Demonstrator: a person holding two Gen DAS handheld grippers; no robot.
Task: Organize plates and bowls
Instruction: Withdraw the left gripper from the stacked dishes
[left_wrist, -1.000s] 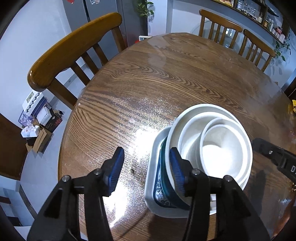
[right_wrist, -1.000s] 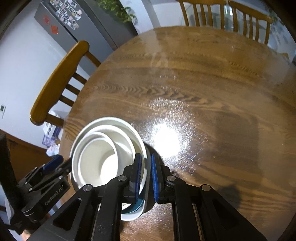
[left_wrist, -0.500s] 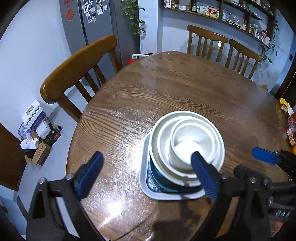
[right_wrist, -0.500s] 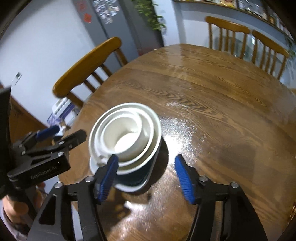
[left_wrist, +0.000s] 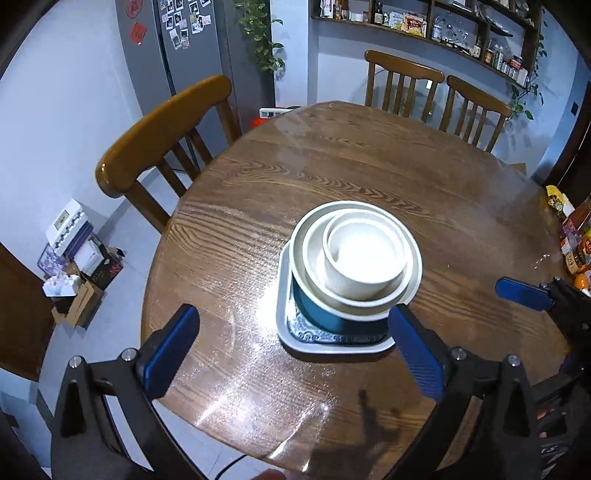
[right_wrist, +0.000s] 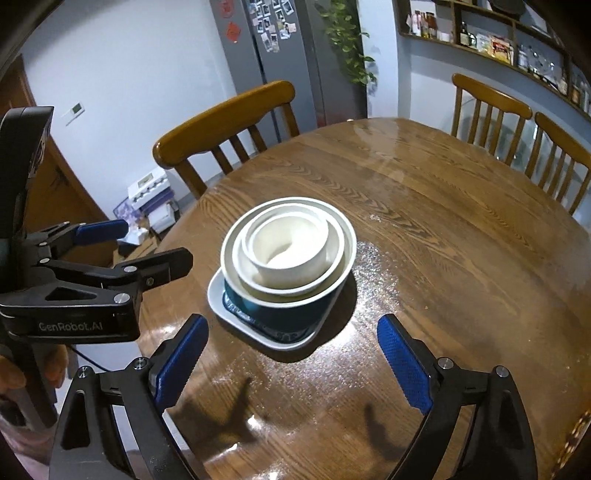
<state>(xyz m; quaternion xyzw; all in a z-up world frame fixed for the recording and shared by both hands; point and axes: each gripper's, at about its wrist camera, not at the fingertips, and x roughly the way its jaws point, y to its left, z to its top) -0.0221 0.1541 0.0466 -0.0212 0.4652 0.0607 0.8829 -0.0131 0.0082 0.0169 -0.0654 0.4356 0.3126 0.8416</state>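
The stack of dishes sits on the round wooden worktop (left_wrist: 332, 155), toward the near edge. At the bottom lies one square white plate (left_wrist: 295, 341) with a blue pattern. On it stands one big bowl (right_wrist: 291, 312), blue outside and white inside. One middle white bowl (left_wrist: 354, 299) sits inside that, and one small white bowl (left_wrist: 364, 254) sits inside the middle one. So there are three bowls and one plate, all nested in one pile.

The left gripper (left_wrist: 293, 356) hangs above the near edge of the worktop. Its fingers (left_wrist: 170, 350) stand wide apart and hold nothing. The right gripper (right_wrist: 293, 363) has just been opening, and its fingers (right_wrist: 404, 363) are spread wide with nothing between them too.

The pile lies straight ahead of both grippers and a bit lower, out past the fingertips. In the left wrist view the right-hand finger overlaps the plate's near corner, but I cannot tell if it touches. In the right wrist view the pile is clear of both fingers. The left gripper looks a little nearer to it. The pile has no long side; it is round on top and square at the bottom.

I think the stacking is done and both grippers have let go.

Three wooden chairs (left_wrist: 166, 125) stand around the worktop.
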